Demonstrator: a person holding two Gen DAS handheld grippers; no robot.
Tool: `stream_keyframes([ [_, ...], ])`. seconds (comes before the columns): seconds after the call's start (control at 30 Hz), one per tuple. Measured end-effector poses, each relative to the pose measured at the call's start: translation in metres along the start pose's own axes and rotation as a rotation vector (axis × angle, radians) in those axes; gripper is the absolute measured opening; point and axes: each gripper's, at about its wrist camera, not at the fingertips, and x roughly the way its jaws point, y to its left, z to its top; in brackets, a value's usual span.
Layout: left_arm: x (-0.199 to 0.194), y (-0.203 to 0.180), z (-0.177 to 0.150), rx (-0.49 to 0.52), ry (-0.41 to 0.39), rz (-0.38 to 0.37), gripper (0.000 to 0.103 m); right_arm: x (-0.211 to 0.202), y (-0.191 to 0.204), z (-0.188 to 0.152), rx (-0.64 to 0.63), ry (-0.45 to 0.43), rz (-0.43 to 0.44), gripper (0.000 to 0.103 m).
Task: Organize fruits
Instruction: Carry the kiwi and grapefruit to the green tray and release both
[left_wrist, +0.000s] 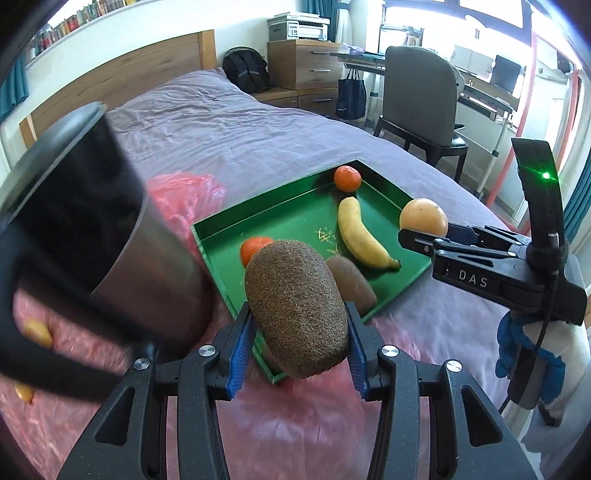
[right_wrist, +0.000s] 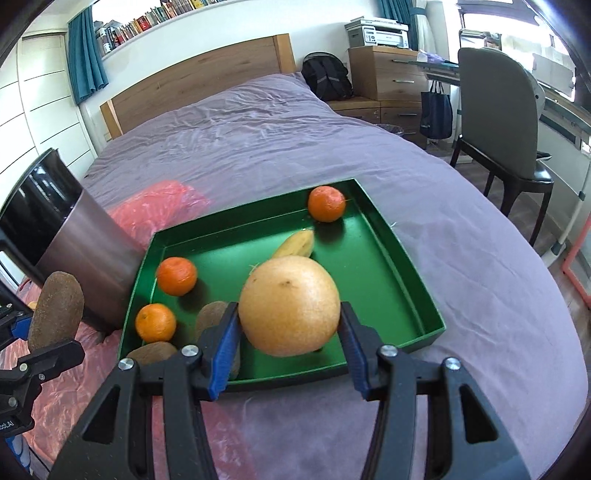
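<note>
A kiwi was held upright in the left gripper, its blue pads pressed against both sides of the fruit, just above the near edge of a green tray. A grapefruit was clamped in the right gripper, the jaws set wide around it and the blue pads touching its sides, above the near part of the same tray. The tray was laid on a bed covered with a purple sheet, partly over a crumpled pink plastic bag. Inside the tray, a tangerine was seen near the far corner, a banana in the middle, and two more tangerines along the left side. A second kiwi was lying in the tray near its front edge, and in the right wrist view another kiwi was seen at the near left corner. A dark metal cup, tilted, was seen just beside the left wall of the tray. Two small yellow fruits were lying on the pink bag to the left, too blurred to be named. A gloved hand was seen holding the right gripper's handle in the left wrist view.
</note>
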Motion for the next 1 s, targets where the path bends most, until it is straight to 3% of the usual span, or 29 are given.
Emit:
stream_keyframes([
  [0.4,0.083,-0.011,0.048,0.000,0.059,0.021,0.040,0.056,-0.025,0.014,-0.003,0.027,-0.047,0.051],
  [1.0,0.129,-0.018,0.041,0.006,0.126,0.001,0.037,0.084,-0.027,0.008,-0.031,0.050,-0.075,0.052],
])
